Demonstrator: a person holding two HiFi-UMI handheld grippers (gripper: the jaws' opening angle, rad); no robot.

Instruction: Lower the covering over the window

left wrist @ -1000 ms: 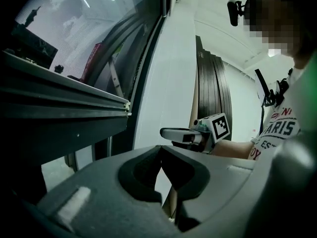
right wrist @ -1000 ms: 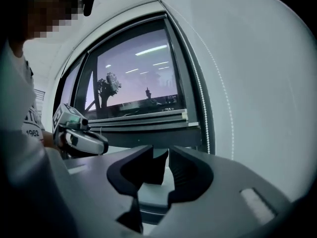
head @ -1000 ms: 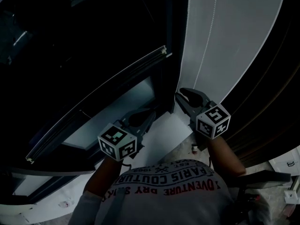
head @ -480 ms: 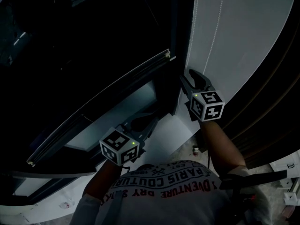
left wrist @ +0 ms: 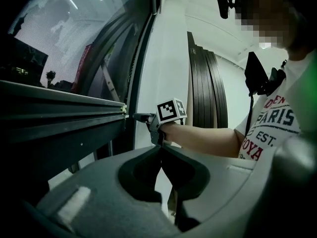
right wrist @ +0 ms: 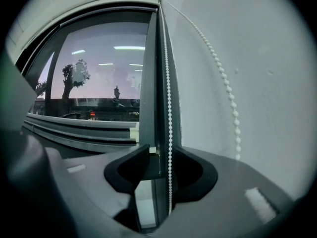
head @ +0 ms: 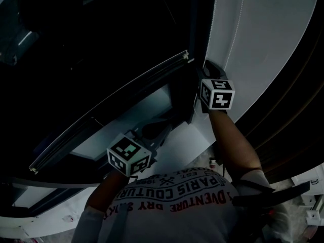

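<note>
"Starting at the bottom of the head view, what sits closest?"

"A white shirt (head: 177, 199) with red print. Two bare forearms (head: 233, 140) reach up the frame from it."

"And the grippers?"

"The left hand-held gripper (left wrist: 159, 150) is low and left of centre in the head view, its marker cube (head: 129, 155) just above the shirt. In its own view the jaws are pressed together, nothing between them."

"The other one?"

"The right hand-held gripper (right wrist: 159, 152) is farther up, right of centre, at the edge of the white wall (head: 268, 29). Its jaws stand apart and have just been closing. The bead chain (right wrist: 169, 128) hangs straight down between them, very close to the right-hand jaw. I can't tell whether it touches, but the pads are not clamped on it."

"Any more chain?"

"A second strand (right wrist: 229, 95) curves down the wall at the right of the right gripper view."

"Where is the covering?"

"Its bottom rail (right wrist: 79, 128) lies across the lower left of that view, beyond the jaws. It ends at the dark upright (right wrist: 148, 73) of the frame. In the head view it slants from lower left up to centre, its end cap near the right gripper."

"And farthest off?"

"The window (right wrist: 109, 68), with a dusk sky and a tree (right wrist: 74, 76) at upper left."
</note>
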